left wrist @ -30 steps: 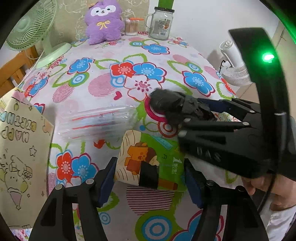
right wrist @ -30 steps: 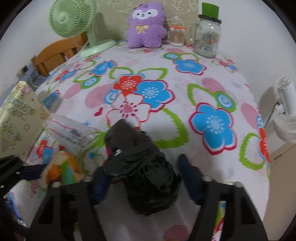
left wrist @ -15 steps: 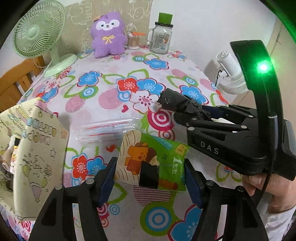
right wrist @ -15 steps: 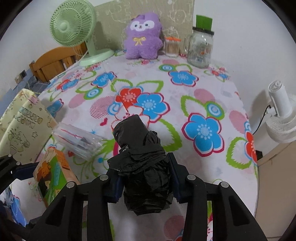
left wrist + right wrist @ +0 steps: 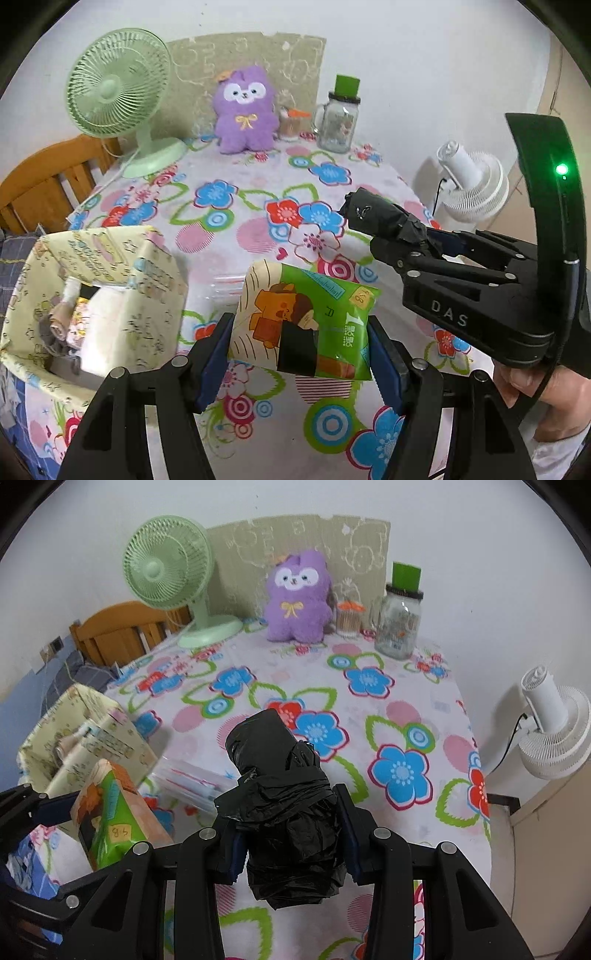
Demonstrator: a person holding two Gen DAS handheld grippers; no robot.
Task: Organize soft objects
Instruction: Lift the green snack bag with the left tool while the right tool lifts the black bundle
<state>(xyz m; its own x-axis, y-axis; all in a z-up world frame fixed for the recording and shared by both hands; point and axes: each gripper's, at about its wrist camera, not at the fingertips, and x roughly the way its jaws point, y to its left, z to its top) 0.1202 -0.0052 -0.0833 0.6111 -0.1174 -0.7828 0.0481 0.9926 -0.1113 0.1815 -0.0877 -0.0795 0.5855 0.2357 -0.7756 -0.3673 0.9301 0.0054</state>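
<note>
We see the left tongs (image 5: 299, 354) clamped on a soft, puffy green tissue pack (image 5: 306, 321), held above the desk (image 5: 258, 206) w/ glossy floral cover. Right tongs (image 5: 291, 840) squeeze a crinkly black plastic-bag roll (image 5: 284, 805), cylinder-ish, also off the desk. Paper-patterned box (image 5: 110, 280) sits at left.

Centre of floral tablecloth (image 5: 373, 720) left bare; passage open there; 9 o'clock blocked by patterned box (image 5: 110, 266); clear packet (image 5: 188, 781) lying flat beside it; 12 o'clock edge lined by green fan (image 5: 168, 565), purple plush (image 5: 297, 598), glass jar (image 5: 399, 624).
</note>
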